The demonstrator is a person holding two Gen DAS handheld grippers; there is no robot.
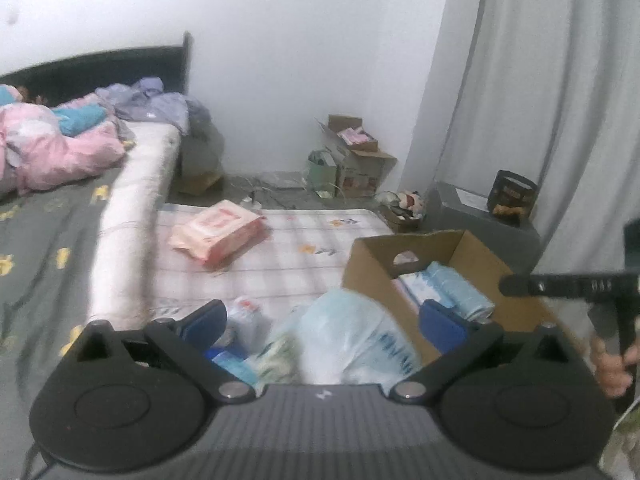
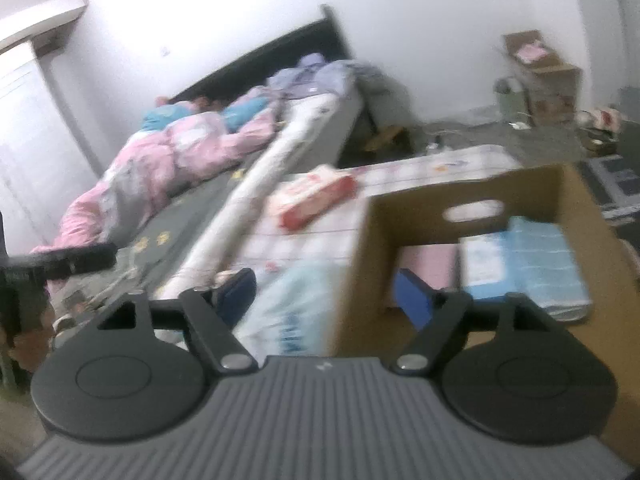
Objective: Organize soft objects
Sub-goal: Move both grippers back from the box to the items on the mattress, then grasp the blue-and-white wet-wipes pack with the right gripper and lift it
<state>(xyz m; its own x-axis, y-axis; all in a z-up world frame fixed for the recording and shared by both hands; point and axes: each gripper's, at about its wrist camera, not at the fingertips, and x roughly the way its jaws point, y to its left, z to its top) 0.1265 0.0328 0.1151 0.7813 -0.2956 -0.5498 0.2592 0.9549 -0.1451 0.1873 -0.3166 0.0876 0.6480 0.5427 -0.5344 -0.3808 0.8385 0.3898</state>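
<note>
Both grippers, left (image 1: 324, 316) and right (image 2: 326, 284), gape empty, so I'd straddle the pack (image 1: 218, 234) ahead, then drop it into the box (image 1: 464, 248) rightward.

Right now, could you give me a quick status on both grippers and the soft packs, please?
Left gripper open, empty. Right gripper open, empty. Blue packs in cardboard box; pink pack loose on mattress. Nothing blocking.

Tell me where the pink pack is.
The pink pack lies on the checked mattress, left of the cardboard box, beside the bed's edge, in both views.
</note>
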